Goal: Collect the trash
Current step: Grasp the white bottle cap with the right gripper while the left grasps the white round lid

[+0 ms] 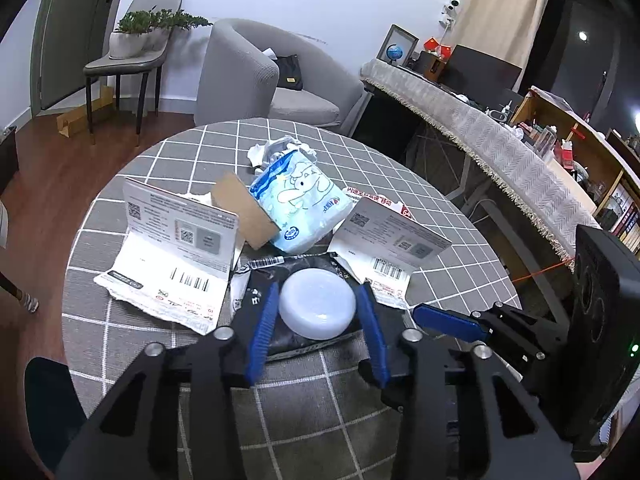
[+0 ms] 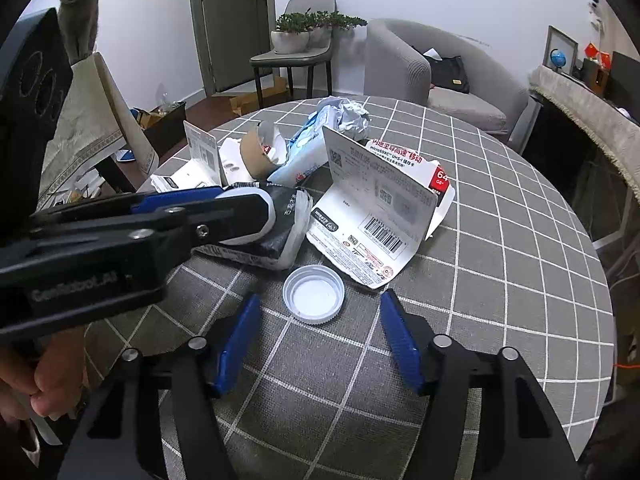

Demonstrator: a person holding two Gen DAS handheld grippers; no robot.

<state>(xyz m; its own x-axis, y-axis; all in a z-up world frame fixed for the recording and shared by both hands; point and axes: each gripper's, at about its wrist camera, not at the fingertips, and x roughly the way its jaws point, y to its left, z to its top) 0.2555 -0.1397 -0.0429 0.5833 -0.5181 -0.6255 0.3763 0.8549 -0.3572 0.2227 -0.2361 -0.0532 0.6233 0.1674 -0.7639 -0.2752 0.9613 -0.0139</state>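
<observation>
Gripping a white lid on the checked table
The left gripper is clamped on the lid, atop a black wrapper; the right gripper hovers half-open around a white cap lying beside torn card packaging, pads not touching

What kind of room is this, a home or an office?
Most likely a living room at home: a grey armchair near the wall, potted plants on a chair, a cat sitting at the left, and a round table with a checked cloth.
</observation>
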